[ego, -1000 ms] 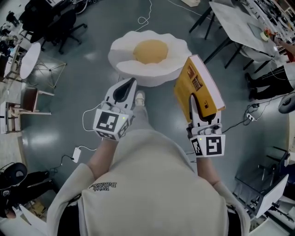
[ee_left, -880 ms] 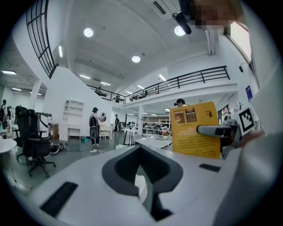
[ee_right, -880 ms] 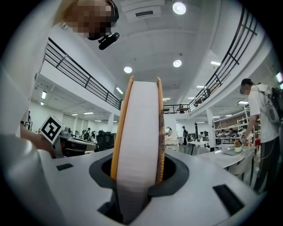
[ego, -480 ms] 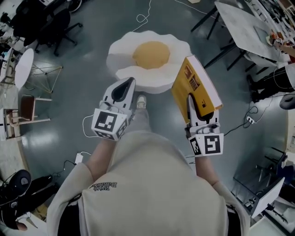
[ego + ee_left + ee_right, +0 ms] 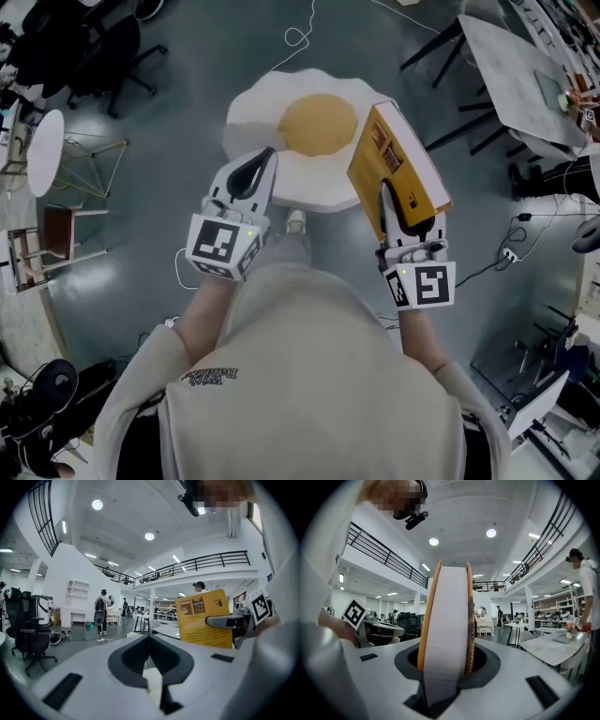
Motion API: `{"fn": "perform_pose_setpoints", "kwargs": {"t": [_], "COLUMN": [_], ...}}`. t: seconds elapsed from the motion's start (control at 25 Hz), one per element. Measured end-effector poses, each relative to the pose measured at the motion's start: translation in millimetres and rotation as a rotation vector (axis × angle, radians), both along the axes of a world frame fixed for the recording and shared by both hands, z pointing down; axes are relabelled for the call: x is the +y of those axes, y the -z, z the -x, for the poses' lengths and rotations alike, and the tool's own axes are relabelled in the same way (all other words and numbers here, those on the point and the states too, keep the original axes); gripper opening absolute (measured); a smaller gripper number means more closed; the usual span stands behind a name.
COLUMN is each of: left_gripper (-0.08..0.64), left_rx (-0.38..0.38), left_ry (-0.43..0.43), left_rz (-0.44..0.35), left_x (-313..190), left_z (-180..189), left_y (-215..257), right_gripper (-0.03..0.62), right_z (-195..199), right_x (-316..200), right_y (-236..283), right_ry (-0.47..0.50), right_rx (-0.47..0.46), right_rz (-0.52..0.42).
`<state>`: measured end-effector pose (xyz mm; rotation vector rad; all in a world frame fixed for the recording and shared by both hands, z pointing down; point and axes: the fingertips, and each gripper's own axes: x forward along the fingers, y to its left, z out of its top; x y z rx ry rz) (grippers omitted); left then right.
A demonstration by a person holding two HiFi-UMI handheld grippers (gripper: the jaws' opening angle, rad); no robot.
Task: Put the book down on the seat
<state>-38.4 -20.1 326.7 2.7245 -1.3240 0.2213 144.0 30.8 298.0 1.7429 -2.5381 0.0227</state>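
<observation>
The seat [image 5: 281,122] is a low cushion shaped like a fried egg, white with a yellow centre, on the grey floor ahead of me. My right gripper [image 5: 389,202] is shut on a thick yellow book [image 5: 398,159], held upright on its edge over the seat's right rim. In the right gripper view the book's white page edge [image 5: 447,620] fills the gap of the right gripper [image 5: 447,660]. The left gripper [image 5: 266,157] is shut and empty, over the seat's near edge. In the left gripper view the left gripper [image 5: 149,641] has its jaws together, with the book [image 5: 204,620] off to its right.
Tables [image 5: 525,66] with dark legs stand at the right. Office chairs [image 5: 103,47] and a small round white table [image 5: 45,131] are at the left. A cable [image 5: 298,36] lies on the floor beyond the seat. My shoe [image 5: 296,222] is just short of the seat.
The seat has come closer and lower in the head view; the book now overlaps its right edge. Both grippers keep their hold and pose.
</observation>
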Motion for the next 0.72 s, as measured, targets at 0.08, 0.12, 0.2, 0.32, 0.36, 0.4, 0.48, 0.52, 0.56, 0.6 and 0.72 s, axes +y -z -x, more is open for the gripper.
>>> {"fn": "perform_pose_setpoints", "kwargs": {"t": [0.08, 0.12, 0.2, 0.32, 0.36, 0.4, 0.48, 0.52, 0.56, 0.6, 0.72], "left_gripper": [0.011, 0.012, 0.011, 0.011, 0.011, 0.011, 0.011, 0.011, 0.011, 0.011, 0.011], "left_rx": [0.001, 0.001, 0.0, -0.001, 0.001, 0.003, 0.009, 0.012, 0.014, 0.016, 0.023], "left_ry": [-0.006, -0.009, -0.017, -0.023, -0.021, -0.018, -0.009, -0.003, 0.004, 0.01, 0.028], "left_rz": [-0.001, -0.003, -0.005, -0.007, -0.007, -0.007, -0.006, -0.006, -0.005, -0.004, 0.003], "left_x": [-27, -39, -59, -82, -87, -92, -101, -105, -108, -111, -118], "left_z": [6, 9, 15, 21, 24, 26, 29, 30, 31, 33, 36], "left_y": [2, 3, 4, 6, 6, 7, 7, 7, 6, 5, 3], "right_gripper": [0.15, 0.15, 0.15, 0.15, 0.15, 0.15, 0.15, 0.15, 0.15, 0.15, 0.15], "right_z": [8, 11, 18, 26, 29, 31, 35, 36, 37, 38, 42], "right_x": [-28, -41, -63, -87, -93, -99, -110, -115, -119, -122, -132], "right_y": [3, 5, 8, 12, 13, 13, 14, 14, 14, 14, 14], "right_ry": [0.0, -0.002, -0.006, -0.007, -0.005, -0.001, 0.012, 0.019, 0.026, 0.031, 0.045], "right_rx": [0.004, 0.005, 0.006, 0.009, 0.01, 0.012, 0.021, 0.026, 0.03, 0.032, 0.031], "right_rz": [-0.002, -0.004, -0.011, -0.02, -0.02, -0.019, -0.016, -0.014, -0.012, -0.01, -0.003]}}
